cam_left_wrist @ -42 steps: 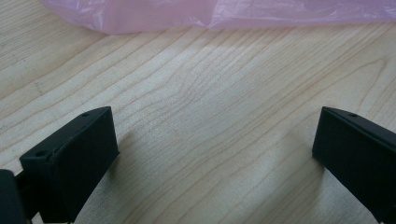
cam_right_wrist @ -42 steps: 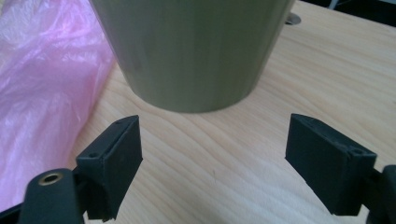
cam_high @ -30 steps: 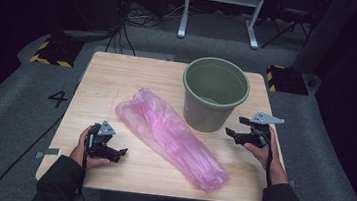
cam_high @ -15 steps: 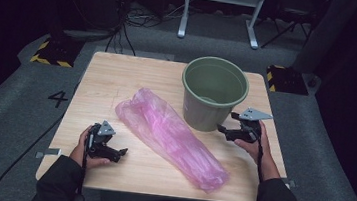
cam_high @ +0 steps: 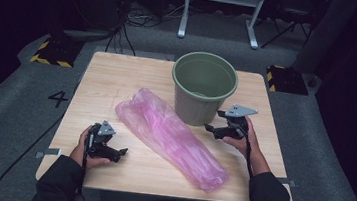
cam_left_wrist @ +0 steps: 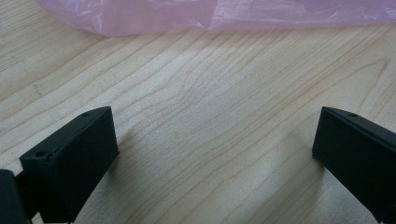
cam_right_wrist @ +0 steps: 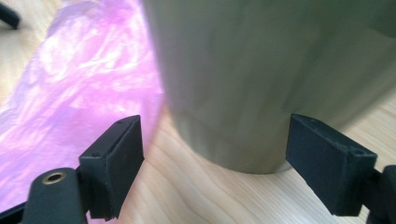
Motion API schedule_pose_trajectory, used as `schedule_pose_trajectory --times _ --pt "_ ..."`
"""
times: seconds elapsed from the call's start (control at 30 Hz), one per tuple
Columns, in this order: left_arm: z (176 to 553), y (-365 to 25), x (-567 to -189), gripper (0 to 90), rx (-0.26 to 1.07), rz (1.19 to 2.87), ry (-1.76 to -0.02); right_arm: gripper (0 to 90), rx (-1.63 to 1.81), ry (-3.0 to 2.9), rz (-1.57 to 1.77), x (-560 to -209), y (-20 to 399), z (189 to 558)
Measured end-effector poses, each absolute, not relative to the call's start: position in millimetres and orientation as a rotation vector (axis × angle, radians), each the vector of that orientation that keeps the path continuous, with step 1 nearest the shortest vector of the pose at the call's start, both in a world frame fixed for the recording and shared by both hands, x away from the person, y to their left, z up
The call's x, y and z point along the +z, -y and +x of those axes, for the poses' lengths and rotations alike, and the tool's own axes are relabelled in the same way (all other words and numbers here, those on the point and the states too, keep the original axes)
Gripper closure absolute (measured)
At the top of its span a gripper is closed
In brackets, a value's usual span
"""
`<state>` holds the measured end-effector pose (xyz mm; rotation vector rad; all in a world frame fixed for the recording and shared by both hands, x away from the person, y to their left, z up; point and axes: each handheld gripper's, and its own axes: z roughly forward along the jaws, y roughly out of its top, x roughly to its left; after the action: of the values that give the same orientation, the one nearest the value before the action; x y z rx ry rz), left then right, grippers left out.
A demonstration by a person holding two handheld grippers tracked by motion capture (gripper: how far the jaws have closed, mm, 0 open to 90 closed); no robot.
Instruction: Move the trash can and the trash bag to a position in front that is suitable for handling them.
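The green bucket stands upright in the upper middle of the high view, with the pink plastic bag lying flat from just left of its base down toward the lower right, and the right gripper, jaws spread wide and empty, sits low near the foot of the bucket. The likely step is lining the bucket, so that gripper should swing left off the wall and pinch one loose layer at the bag's edge. The left gripper, jaws also wide open over bare wooden surface at lower left, should take the opposite edge.
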<state>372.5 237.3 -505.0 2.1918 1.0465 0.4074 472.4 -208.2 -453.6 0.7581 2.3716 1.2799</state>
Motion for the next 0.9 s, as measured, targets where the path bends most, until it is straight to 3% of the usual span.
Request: schedule_pose_trajectory --times 0.2,0.33,0.9 --pt "372.5 -237.4 -505.0 0.0 0.408 2.192 -1.046 23.8 1.171 -2.413 0.744 -454.7 191.5 465.5" --pt "372.5 -237.3 -505.0 0.0 0.408 2.191 -1.047 26.8 1.152 -2.448 0.841 -457.6 204.3 457.3" --pt "374.0 -235.1 -505.3 0.0 0.409 2.187 -1.049 24.5 1.146 -2.577 0.702 -458.4 234.0 382.6"
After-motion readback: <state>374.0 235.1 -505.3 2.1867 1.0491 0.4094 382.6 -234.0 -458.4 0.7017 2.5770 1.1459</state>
